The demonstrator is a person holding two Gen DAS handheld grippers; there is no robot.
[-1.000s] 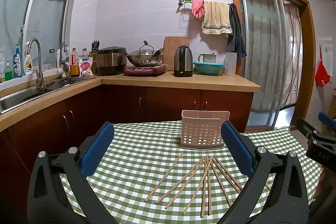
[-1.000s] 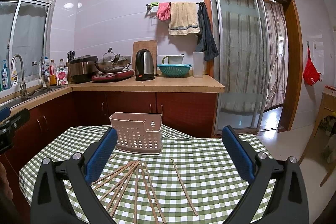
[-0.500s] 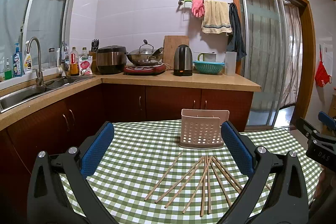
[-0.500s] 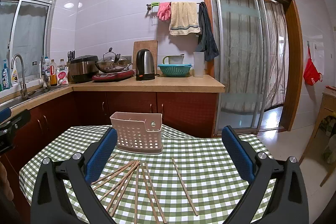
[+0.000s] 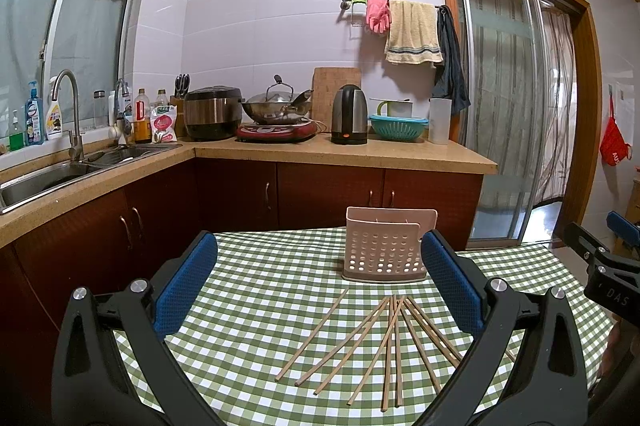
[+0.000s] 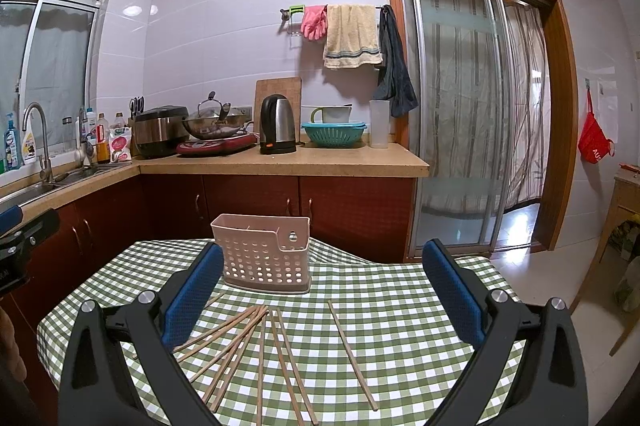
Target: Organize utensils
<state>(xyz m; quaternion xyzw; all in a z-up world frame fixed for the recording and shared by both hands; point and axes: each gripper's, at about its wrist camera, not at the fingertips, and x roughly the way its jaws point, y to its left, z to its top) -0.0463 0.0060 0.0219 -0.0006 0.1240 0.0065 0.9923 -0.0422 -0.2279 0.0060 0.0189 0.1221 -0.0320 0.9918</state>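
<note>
Left claw (image 5: 318, 284): jaws set wide, nothing between the blue pads (image 5: 186, 286); it hangs above the near edge of the worktop (image 5: 256, 290), which carries a green-and-white checked cloth. Right claw (image 6: 322, 288): jaws likewise wide and empty, above the same worktop to the right of the left claw.

Chopsticks (image 5: 390, 340): a loose fan of wooden sticks lies flat on the cloth, just beyond the claws. Their far ends converge toward the holder; their near ends spread apart. In the right wrist view one single chopstick (image 6: 352, 344) lies apart, to the right of the fan (image 6: 256, 350).

Utensil holder (image 5: 386, 246): a pale pink perforated plastic basket stands upright on the worktop, just beyond the far ends of the chopsticks, not touching them. Its interior is not clearly visible.

Far background: a kitchen counter (image 5: 360, 152) carries a kettle (image 5: 349, 114), a wok (image 5: 276, 104) and a teal colander (image 5: 398, 126). A sink (image 5: 48, 180) sits at far left.
</note>
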